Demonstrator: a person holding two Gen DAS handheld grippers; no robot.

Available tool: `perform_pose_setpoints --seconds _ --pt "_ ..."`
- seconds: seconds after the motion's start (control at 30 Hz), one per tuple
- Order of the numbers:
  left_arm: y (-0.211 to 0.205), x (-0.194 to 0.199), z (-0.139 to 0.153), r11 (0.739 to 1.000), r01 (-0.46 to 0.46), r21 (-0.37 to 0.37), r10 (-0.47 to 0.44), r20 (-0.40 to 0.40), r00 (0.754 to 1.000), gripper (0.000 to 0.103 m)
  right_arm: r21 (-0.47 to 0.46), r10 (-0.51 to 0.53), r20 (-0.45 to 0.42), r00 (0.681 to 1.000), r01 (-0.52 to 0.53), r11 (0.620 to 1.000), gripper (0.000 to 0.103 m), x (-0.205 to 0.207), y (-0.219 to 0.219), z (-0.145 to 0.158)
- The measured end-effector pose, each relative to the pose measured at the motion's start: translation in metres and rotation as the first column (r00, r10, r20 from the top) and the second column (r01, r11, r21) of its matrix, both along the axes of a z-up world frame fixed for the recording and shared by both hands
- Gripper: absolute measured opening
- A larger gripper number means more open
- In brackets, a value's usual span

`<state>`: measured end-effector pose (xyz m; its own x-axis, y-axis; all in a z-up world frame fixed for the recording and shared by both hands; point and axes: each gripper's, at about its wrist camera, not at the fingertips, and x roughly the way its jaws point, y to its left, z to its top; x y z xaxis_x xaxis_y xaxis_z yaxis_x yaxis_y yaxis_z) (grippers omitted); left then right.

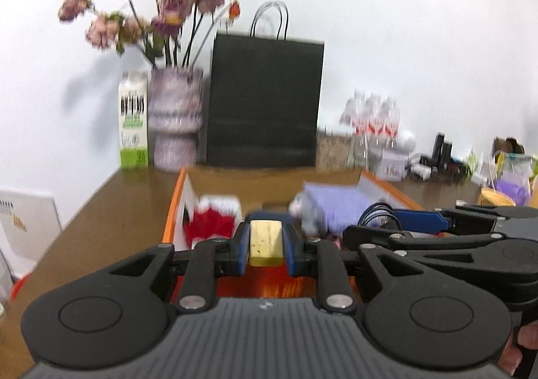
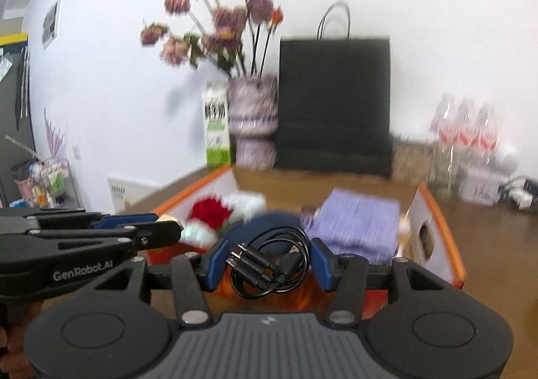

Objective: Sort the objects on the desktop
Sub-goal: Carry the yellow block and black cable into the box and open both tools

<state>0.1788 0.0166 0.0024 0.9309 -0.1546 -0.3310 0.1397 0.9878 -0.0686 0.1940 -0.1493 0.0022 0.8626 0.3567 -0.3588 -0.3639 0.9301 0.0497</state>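
Brown desk (image 1: 101, 227), orange-rimmed box (image 2: 440, 221) ahead. Left gripper (image 1: 266, 244): clamped on yellow block (image 1: 265, 241). Right gripper (image 2: 269, 264): half-closed around coiled black cable (image 2: 269, 264). Step: carrying; next, lower both into box.

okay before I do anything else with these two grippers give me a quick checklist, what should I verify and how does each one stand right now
1. Left gripper grips the yellow block: ok, pads press both sides.
2. Right gripper holds the coiled black cable: ok, though loops hang loose.
3. The grippers are clear of each other: ok, side by side, apart.
4. Orange-edged box is ahead of both: ok.
5. Free spot in the box: cannot tell; the red and white item and purple item fill much of it, blurred.
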Motion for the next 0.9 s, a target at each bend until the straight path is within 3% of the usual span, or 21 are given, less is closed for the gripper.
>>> perform_pose_setpoints --seconds 0.17,0.3,0.67,0.9 --pt "-0.007 0.019 0.024 1.000 -0.011 -0.008 0.012 0.056 0.998 0.022 0.022 -0.023 0.060 0.998 0.022 1.000 0.051 0.015 -0.003 0.022" --pt "-0.010 0.037 0.030 0.999 -0.025 -0.029 0.027 0.052 0.998 0.022 0.039 -0.034 0.071 0.997 0.032 0.999 0.051 0.033 -0.002 0.030" --pt "0.002 0.086 0.004 0.995 -0.079 -0.063 0.077 -0.031 0.997 0.022 0.043 -0.035 0.007 0.999 0.034 0.998 0.051 0.085 0.007 0.012" --pt "0.008 0.101 -0.013 0.994 -0.104 -0.040 0.101 -0.067 0.993 0.022 -0.002 -0.003 -0.034 0.999 0.003 1.000 0.051 0.104 0.016 -0.007"
